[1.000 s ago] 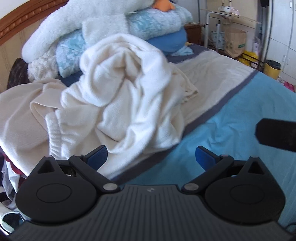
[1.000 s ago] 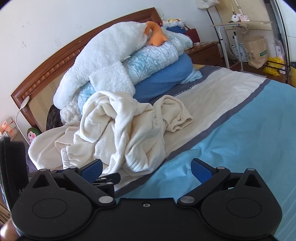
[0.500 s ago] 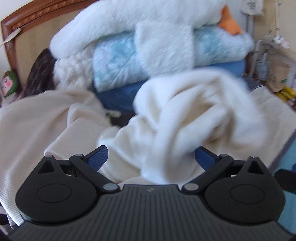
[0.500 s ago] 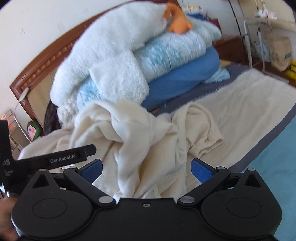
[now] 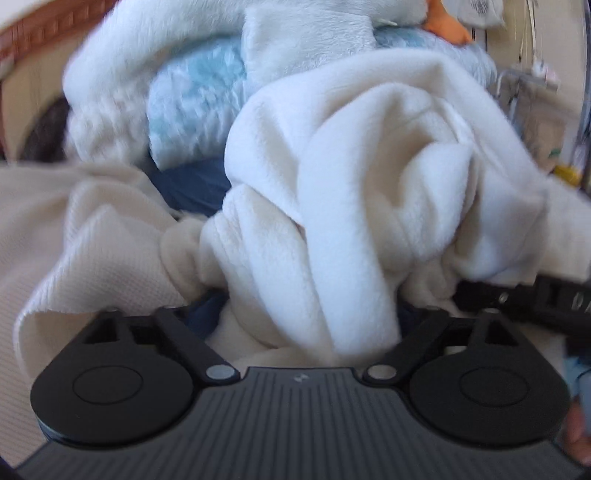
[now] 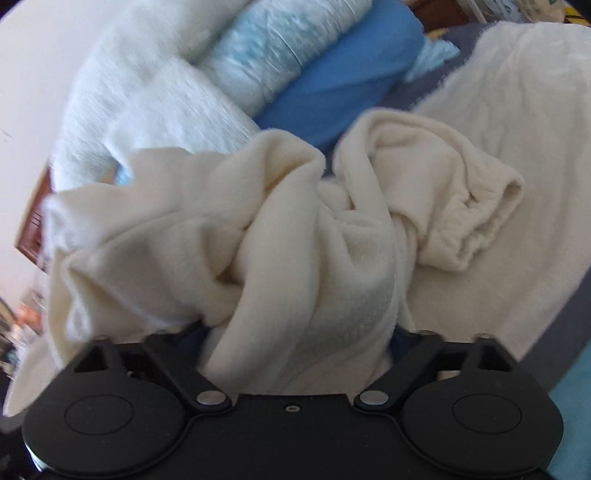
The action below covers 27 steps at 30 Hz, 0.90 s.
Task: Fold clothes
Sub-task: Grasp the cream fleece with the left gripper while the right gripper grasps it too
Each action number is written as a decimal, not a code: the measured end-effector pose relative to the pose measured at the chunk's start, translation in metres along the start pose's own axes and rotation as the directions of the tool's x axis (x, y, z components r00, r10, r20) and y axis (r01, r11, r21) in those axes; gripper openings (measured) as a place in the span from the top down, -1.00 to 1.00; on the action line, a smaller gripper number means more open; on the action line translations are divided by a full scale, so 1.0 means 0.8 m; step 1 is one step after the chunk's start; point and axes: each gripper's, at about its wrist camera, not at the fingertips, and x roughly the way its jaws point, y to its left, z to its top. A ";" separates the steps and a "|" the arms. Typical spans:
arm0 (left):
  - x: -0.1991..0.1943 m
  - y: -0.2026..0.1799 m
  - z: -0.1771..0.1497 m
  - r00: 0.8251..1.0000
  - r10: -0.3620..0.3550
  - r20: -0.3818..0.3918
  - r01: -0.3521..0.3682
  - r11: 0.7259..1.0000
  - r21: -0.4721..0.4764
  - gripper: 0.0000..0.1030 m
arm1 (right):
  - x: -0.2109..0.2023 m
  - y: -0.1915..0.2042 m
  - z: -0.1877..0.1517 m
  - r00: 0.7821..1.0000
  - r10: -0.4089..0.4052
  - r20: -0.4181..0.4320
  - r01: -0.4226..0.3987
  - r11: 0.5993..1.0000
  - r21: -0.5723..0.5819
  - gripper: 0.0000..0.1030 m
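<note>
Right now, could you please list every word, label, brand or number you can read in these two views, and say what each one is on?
No text can be read for certain.
Pale letters on the black bar at the right edge of the left wrist view: too blurred to read.
Small pale emblem on the grey ribbed housing at the bottom of that view: too small to read.
Right wrist view: no writing visible.

A bed (image 6: 517, 155) with a wooden headboard (image 5: 48, 26) stands against a pale wall (image 6: 40, 55); stacked bedding (image 6: 295, 48) sits in daylight.
</note>
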 end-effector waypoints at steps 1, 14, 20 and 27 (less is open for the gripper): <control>0.000 0.008 0.000 0.999 -0.047 -0.008 0.046 0.997 -0.056 -0.48 | -0.007 -0.001 -0.002 0.999 0.024 0.023 -0.024 1.000 0.007 -0.10; -0.055 -0.020 -0.018 0.907 -0.422 0.016 0.418 0.892 -0.169 -0.02 | -0.143 0.054 0.013 0.989 -0.081 0.124 0.117 0.940 -0.319 0.22; -0.101 -0.094 -0.028 0.820 -0.571 0.034 0.571 0.813 -0.116 0.02 | -0.250 0.064 0.031 0.967 -0.164 0.197 0.237 0.864 -0.443 0.23; -0.155 -0.182 -0.049 0.771 -0.634 0.052 0.636 0.770 -0.041 0.04 | -0.357 0.046 0.024 0.926 -0.260 0.273 0.365 0.798 -0.480 0.26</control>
